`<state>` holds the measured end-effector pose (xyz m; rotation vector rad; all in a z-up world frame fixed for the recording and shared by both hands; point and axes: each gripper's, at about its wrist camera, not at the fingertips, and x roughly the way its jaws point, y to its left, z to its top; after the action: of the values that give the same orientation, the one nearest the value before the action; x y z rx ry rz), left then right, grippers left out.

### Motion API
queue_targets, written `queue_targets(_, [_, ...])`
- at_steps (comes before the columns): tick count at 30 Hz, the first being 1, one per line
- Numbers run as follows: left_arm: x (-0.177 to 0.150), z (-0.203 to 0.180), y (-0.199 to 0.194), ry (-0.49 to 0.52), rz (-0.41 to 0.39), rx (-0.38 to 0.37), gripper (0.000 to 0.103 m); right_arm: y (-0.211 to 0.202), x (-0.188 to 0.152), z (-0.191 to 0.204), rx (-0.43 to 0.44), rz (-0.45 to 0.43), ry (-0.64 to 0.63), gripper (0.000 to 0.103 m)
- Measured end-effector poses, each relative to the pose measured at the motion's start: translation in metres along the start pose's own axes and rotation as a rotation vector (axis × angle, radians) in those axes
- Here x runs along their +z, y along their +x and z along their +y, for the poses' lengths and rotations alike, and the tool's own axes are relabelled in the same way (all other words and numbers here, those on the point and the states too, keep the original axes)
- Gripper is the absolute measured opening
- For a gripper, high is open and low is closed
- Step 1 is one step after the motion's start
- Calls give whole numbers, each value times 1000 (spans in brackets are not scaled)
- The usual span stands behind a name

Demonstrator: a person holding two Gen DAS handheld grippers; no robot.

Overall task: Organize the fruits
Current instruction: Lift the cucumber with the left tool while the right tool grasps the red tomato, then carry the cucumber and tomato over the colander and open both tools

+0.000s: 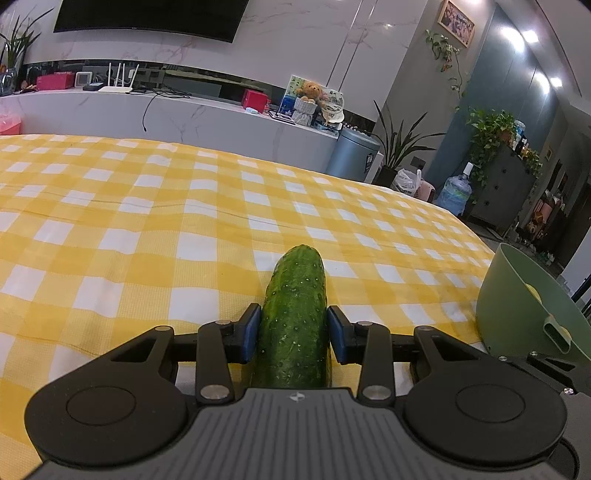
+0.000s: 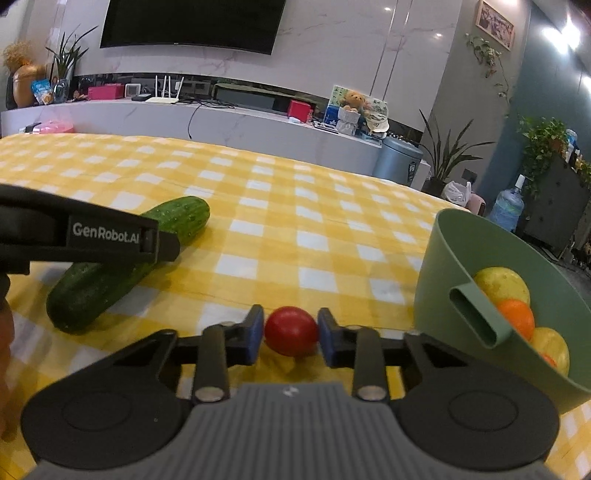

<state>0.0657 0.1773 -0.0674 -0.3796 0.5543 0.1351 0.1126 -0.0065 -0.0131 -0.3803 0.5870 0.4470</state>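
One cucumber [image 2: 125, 258], centre left. One tomato [image 2: 291, 330], lower centre. One green bowl [image 2: 439, 266], right edge, holding two yellow fruits [image 2: 502, 284] and one orange [image 2: 517, 317].

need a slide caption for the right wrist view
Right gripper closes on a red tomato beside the green bowl of fruit, while the left gripper grips the cucumber.

Pretty clearly someone's living room at home: big wall-mounted TV [image 2: 192, 24] over a long marble console [image 2: 221, 122] cluttered with a wifi router [image 2: 164, 96], a teddy bear [image 2: 352, 100] and boxes. Houseplants [image 2: 448, 155] everywhere, a framed photo [image 2: 495, 24] on the wall, and a yellow checked tablecloth [image 2: 258, 221] up front.
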Motion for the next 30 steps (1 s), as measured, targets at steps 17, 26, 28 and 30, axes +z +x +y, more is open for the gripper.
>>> queue_targets(17, [-3,12,-17,-130,-30,-137,43,-18,11,-7,104,-35,75,27])
queue_targets(26, [5,8,-45,-196,-83,-158,42,-32,26,-17,136,-96,159,27])
queue_targets(28, [8,4,-51,-207,-96,-175,42,-36,29,-23,144,-104,190,27])
queue_targets(30, [12,1,-56,-231,-97,-208,42,-43,32,-31,156,-118,226,27])
